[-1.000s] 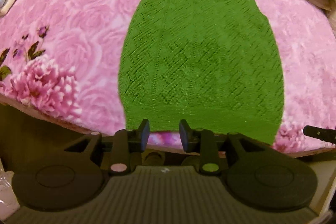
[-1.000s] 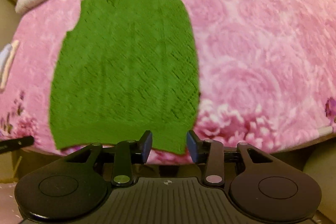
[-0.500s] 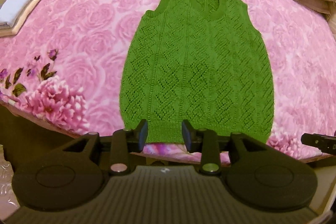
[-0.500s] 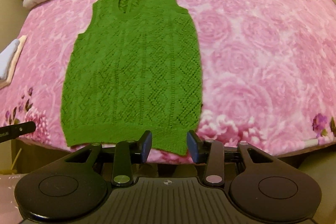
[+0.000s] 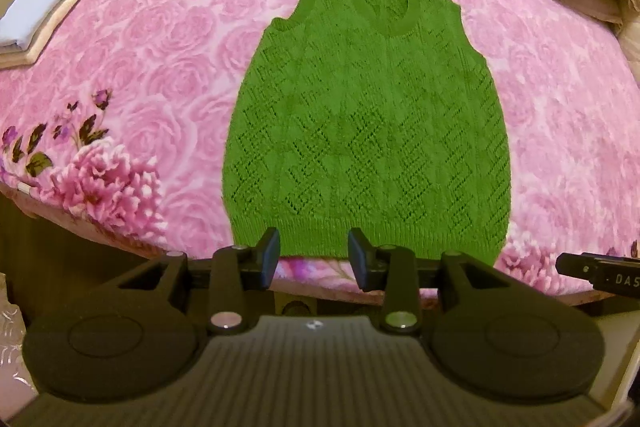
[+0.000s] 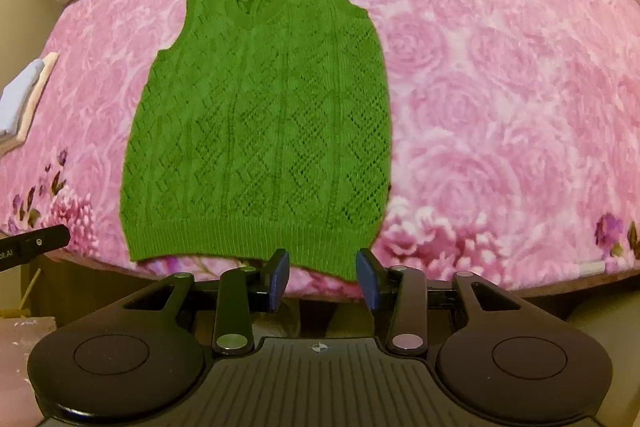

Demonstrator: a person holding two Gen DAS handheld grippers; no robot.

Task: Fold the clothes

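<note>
Left tongs (image 5: 313, 259) stand apart, their jaws having just been opening, with nothing between them. Right tongs (image 6: 322, 274) also stand apart and empty, touching nothing. One green knitted vest (image 5: 368, 131) lies flat mid-frame on the pink rose blanket (image 5: 160, 39). One folded stack (image 5: 40, 11) sits upper left.

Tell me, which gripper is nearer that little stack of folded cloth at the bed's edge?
Left. The left gripper hovers over the green vest's hem, on the folded stack's side; the right gripper hovers at the vest's far corner.
</note>
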